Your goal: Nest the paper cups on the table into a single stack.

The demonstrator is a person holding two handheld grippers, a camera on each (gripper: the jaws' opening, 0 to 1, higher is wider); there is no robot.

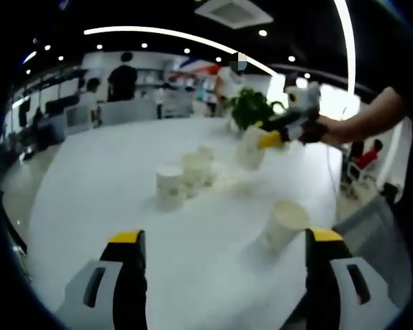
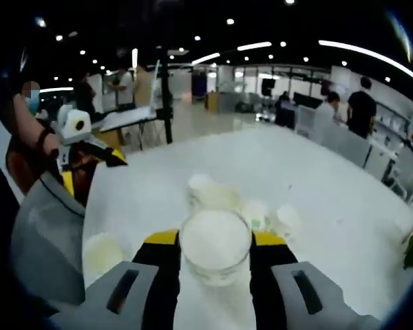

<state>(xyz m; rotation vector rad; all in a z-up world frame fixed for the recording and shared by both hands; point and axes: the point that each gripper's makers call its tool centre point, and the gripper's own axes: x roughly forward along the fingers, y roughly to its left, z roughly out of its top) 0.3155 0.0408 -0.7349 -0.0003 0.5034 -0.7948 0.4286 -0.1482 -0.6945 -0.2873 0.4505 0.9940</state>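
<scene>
Right gripper (image 2: pixel 215 256) clamped on a cup (image 2: pixel 215 249) (held upright), left gripper (image 1: pixel 224 240) jaws apart, cups (image 1: pixel 186 175) on table (image 1: pixel 110 172).

White paper cups (image 1: pixel 186 175) upright; 1 cup (image 2: pixel 215 249) gripped.

Matt white paper cup (image 2: pixel 215 251) with smooth walls, clamped between glossy black plastic jaws tipped yellow on the right gripper (image 2: pixel 215 242). Smooth white round table (image 1: pixel 124 179), faintly sheened. Loose matt white paper cups (image 1: pixel 186 175) further off.
</scene>
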